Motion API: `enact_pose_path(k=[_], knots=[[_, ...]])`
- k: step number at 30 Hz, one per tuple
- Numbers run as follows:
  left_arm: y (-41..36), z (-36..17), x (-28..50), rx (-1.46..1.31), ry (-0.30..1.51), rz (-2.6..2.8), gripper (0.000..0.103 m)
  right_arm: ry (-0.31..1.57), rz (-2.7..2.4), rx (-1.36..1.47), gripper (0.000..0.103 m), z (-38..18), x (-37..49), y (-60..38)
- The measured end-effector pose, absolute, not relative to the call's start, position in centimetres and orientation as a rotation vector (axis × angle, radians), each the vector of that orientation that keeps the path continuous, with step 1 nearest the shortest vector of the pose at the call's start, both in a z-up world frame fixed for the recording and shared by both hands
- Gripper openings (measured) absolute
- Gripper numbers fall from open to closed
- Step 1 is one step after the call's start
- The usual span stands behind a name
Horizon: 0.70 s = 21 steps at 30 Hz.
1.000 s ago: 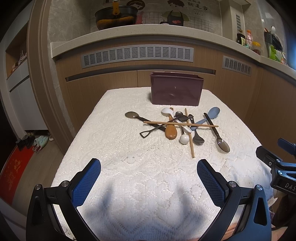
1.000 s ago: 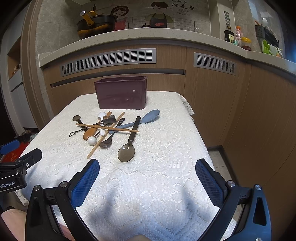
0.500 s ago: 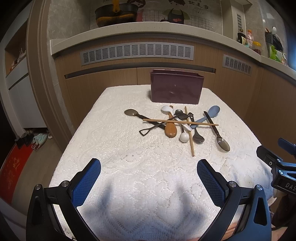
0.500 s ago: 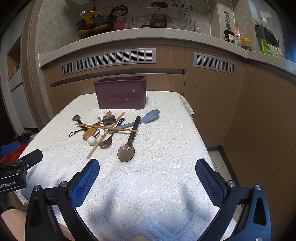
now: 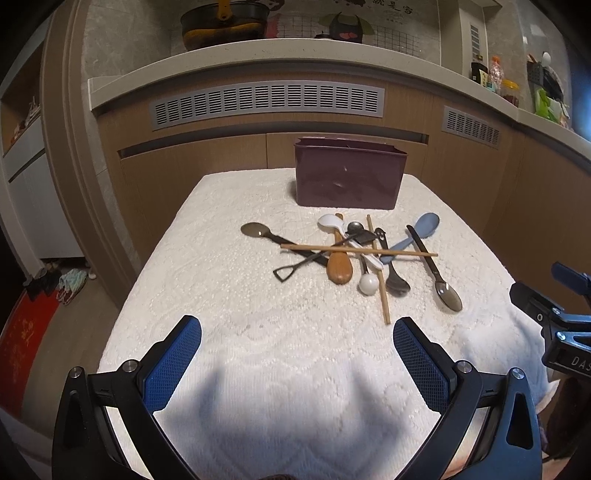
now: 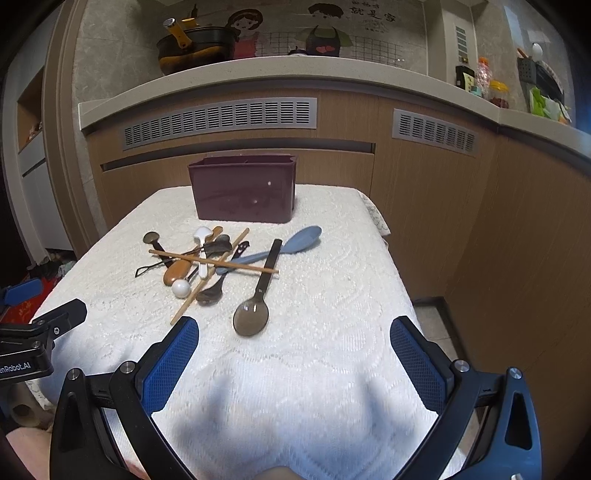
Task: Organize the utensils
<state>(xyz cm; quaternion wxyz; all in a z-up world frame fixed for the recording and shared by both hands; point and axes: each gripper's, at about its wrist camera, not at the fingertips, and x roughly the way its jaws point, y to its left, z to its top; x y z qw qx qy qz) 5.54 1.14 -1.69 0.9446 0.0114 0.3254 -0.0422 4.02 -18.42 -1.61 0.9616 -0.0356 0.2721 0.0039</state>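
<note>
A pile of utensils lies mid-table on a white lace cloth [image 5: 258,332]: two wooden chopsticks [image 5: 358,250], a wooden spoon [image 5: 339,265], a white spoon [image 5: 332,223], a blue spoon [image 5: 424,227], a smoky translucent spoon [image 6: 253,314] and several dark ones. A maroon holder box [image 5: 349,177] stands behind them, also in the right wrist view [image 6: 242,188]. My left gripper [image 5: 297,354] is open and empty over the near cloth. My right gripper [image 6: 294,352] is open and empty, near the smoky spoon.
A wooden counter front with grey vents [image 5: 266,101] runs behind the table. A pot [image 5: 221,22] and bottles [image 5: 495,79] sit on the counter. The table's right edge [image 6: 399,273] drops to the floor.
Both grippers have moved slightly forward toward the utensil pile, the right one closer to the smoky spoon. Both stay open. The utensils have not moved.
</note>
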Motion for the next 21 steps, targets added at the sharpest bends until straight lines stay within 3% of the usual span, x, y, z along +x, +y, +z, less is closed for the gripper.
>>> enact_pose_path(k=[12, 21], knots=[[4.5, -1.1, 19.1, 0.025, 0.739, -0.088, 0.103, 0.663, 0.083, -0.158, 0.103, -1.8, 16.8, -17.1], [7.6, -1.1, 23.5, -0.057, 0.655, -0.021, 0.103, 0.903, -0.061, 0.043, 0.103, -5.6, 26.1, -19.7]])
